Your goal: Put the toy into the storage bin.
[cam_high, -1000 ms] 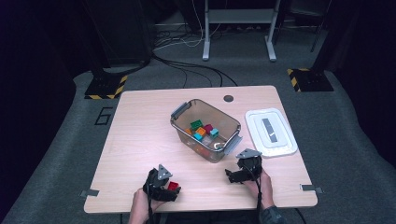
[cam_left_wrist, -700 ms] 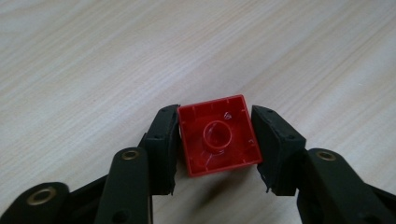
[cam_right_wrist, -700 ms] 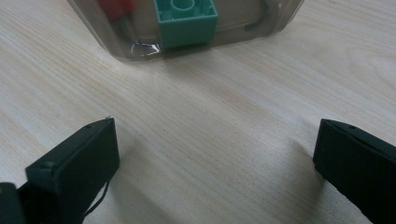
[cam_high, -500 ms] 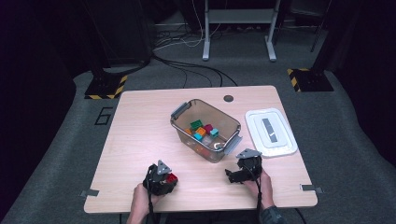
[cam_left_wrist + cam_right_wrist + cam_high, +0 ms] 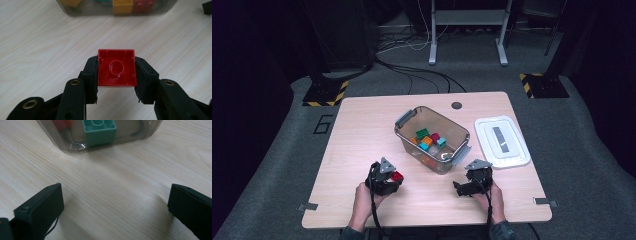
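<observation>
A: How are the jaws set, going from left to right?

B: On the left gripper (image 5: 116, 75), the two black jaws have just been closing and are now clamped against the side walls of a red brick (image 5: 116, 67). The brick's hollow underside, with a round tube at its centre, is turned toward the gripper's camera. On the right gripper (image 5: 115, 207), the jaws are spread wide, with nothing but bare table (image 5: 117, 182) between them.

A: How far along is the work judged to be?

B: One brick has been picked up from the wooden table and is carried just above it. It is judged that the brick is meant for the clear bin (image 5: 432, 137), where several coloured bricks are already gathered. The carry and the drop into the bin are not yet done.

A: Where is the brick relative to everything else?

B: In the high view, the red brick (image 5: 397, 175) is seen held at the front of the left gripper (image 5: 393, 179), near the bin's front left corner but apart from it. A white lid (image 5: 502, 142) is laid to the right of the bin.
</observation>
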`<state>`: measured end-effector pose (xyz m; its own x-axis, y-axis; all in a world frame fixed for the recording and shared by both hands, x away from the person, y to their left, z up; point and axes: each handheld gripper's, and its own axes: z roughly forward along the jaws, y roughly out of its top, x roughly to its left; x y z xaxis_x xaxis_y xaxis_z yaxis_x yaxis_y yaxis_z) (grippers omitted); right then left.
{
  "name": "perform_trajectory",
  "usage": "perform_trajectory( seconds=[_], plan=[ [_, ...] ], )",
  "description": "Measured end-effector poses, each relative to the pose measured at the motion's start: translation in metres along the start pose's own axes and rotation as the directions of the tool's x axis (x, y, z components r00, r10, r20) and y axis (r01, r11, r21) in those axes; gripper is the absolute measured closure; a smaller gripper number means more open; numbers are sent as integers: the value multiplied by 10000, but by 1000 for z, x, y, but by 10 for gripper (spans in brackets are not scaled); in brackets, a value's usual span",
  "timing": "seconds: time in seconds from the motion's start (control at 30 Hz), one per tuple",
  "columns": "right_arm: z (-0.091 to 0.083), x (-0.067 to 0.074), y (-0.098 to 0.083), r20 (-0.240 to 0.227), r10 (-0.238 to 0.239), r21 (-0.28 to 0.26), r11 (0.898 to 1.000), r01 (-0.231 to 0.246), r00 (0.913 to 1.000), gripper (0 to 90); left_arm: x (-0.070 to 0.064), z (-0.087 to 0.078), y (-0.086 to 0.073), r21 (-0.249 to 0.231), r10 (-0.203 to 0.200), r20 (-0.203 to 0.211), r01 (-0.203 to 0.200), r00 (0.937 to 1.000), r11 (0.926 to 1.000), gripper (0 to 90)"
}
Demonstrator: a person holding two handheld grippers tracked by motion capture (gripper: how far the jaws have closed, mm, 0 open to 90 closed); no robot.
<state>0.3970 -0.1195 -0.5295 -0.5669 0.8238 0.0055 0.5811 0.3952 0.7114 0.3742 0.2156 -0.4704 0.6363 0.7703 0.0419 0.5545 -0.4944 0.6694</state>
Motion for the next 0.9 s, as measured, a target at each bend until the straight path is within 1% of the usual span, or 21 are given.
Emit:
perform_trajectory(
  seconds=[0.03, 0.13, 0.43, 0.6, 0.73, 0.77, 0.83, 0.87, 0.9],
  plan=[
    [0, 0, 0, 5, -6, 2, 10000, 6, 10000, 0, 1, -2, 3, 31, 65, -35, -64, 10000, 10000, 585],
    [0, 0, 0, -2, -6, -3, 10000, 6, 10000, 0, 5, -6, 10, -147, 55, -200, -58, 9998, 9999, 586],
    [0, 0, 0, 3, -4, -3, 10000, 4, 10000, 0, 15, -19, 31, -398, 220, -423, -237, 9989, 9989, 585],
    [0, 0, 0, -2, 0, 1, 10000, 0, 10000, 0, 21, -27, 44, -565, 329, -589, -363, 9977, 9977, 585],
    [0, 0, 0, -9, -20, 1, 10000, 20, 10000, 0, 24, -32, 56, -774, 325, -678, -378, 9972, 9963, 585],
    [0, 0, 0, -2, 2, -1, 10000, -2, 10000, 0, 26, -34, 59, -731, 397, -702, -449, 9967, 9963, 585],
    [0, 0, 0, 5, 2, -1, 10000, -2, 10000, 0, 28, -36, 65, -802, 449, -760, -510, 9961, 9955, 585],
    [0, 0, 0, -3, -9, 3, 10000, 9, 10000, 0, 28, -37, 68, -871, 392, -780, -460, 9962, 9951, 586],
    [0, 0, 0, -1, 0, -3, 10000, 0, 10000, 0, 30, -39, 71, -843, 455, -816, -524, 9956, 9951, 586]
  ],
)
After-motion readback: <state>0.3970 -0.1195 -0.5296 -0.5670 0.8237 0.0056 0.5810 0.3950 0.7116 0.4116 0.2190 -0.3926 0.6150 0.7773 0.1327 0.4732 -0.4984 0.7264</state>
